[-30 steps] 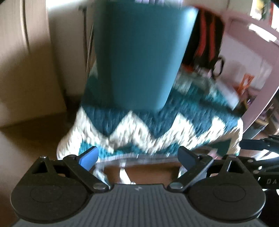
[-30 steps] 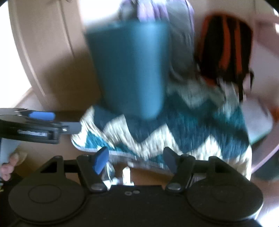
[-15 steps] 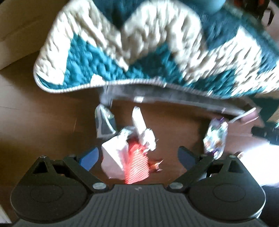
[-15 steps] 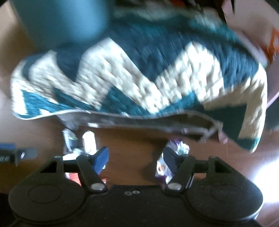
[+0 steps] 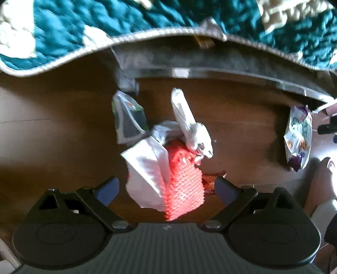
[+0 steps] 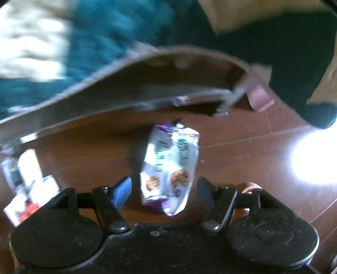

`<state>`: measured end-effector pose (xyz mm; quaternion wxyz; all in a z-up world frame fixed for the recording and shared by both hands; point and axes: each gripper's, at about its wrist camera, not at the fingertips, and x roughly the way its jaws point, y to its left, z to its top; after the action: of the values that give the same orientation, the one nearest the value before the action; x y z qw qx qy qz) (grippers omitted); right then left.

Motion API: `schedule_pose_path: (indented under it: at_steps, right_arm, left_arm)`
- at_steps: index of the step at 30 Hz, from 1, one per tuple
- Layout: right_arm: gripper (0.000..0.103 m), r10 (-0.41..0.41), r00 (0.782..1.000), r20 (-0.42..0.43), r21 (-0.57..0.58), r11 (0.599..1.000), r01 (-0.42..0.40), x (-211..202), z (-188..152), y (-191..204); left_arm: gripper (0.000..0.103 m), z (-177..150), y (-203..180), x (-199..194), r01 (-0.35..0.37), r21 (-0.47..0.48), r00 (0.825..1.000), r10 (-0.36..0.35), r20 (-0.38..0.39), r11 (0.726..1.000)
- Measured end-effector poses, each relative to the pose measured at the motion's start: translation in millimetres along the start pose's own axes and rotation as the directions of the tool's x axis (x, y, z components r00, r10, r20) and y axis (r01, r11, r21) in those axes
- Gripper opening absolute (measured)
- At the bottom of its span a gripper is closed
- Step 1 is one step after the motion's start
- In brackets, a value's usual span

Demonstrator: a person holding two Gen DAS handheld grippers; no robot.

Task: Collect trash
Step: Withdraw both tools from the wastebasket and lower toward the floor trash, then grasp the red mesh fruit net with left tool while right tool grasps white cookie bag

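A heap of trash lies on the brown wooden floor: a red foam net, crumpled white wrappers and a grey-green packet. My left gripper is open, its jaws on either side of the red net and white wrapper. A purple-and-white cookie wrapper lies between the jaws of my open right gripper; it also shows in the left wrist view. The heap shows at the left in the right wrist view.
A teal-and-cream zigzag blanket hangs over a low grey edge just beyond the trash. A pink block sits at the frame's corner. Sunlight glares on the floor at the right.
Both grippers have tilted down from the teal bin and blanket toward the floor and closed in on the trash. The heap and cookie wrapper now sit between the open jaws.
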<state>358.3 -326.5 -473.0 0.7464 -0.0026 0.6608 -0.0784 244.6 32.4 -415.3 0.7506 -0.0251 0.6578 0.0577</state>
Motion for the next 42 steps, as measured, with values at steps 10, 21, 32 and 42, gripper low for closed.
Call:
schedule_pose_path:
  at_steps: [10,21,32,42]
  right_arm:
    - [0.068,-0.026,0.998,-0.051,-0.033,0.999,0.024,76,14,-9]
    - [0.068,0.011,0.998,-0.070,-0.063,0.998,-0.016,110,17,-7]
    - [0.043,-0.032,0.998,-0.055,-0.188,0.982,0.021,110,10,25]
    - [0.000,-0.031,0.998,-0.046,-0.279,0.960,0.017,81,7,48]
  left_arm:
    - [0.097,-5,-17,47,-0.032,0.043,0.997,0.034,-0.066,0.999]
    - [0.055,-11,-34,77,-0.026,0.156,0.996,0.038,-0.078,0.987]
    - [0.008,-11,-40,79,0.007,0.191,0.999,0.003,-0.049,0.982]
    - [0.005,-2,-40,56,0.017,0.150,1.000,-0.019,0.012,0.988]
